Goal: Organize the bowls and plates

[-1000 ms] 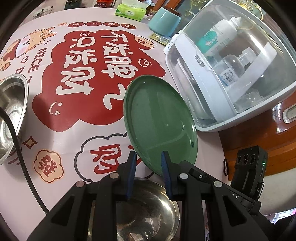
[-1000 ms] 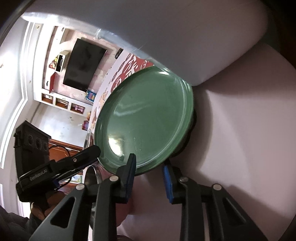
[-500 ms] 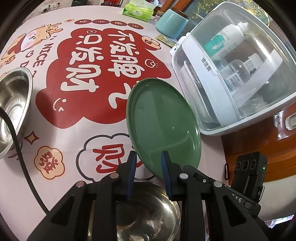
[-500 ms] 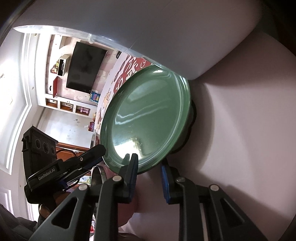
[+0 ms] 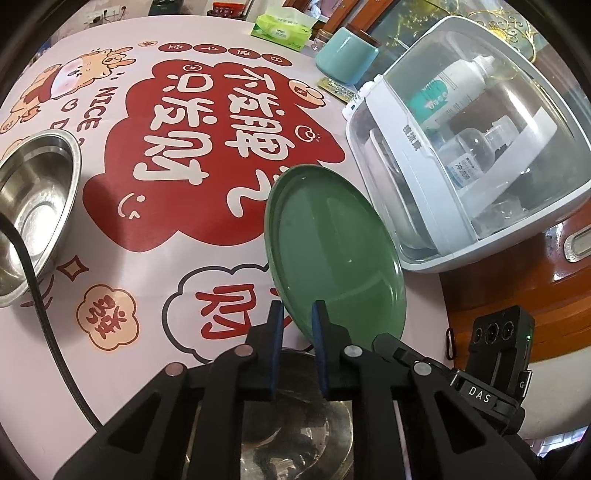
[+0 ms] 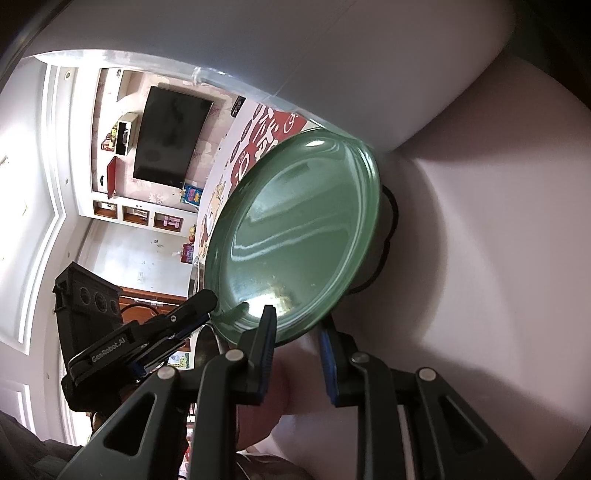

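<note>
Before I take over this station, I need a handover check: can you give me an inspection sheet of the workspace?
Surface: pink tablecloth with red printed characters.
Job's things: green plate lifted and tilted; steel bowl at left; second steel bowl beneath the left gripper.
Clutter: dome-lidded case holding bottles; teal cup; tissue pack.
Grippers: left gripper and right gripper have both just been closing, plate rim between each one's jaws.
Cables: black cable crossing the left bowl.
Surroundings: wall television.
</note>
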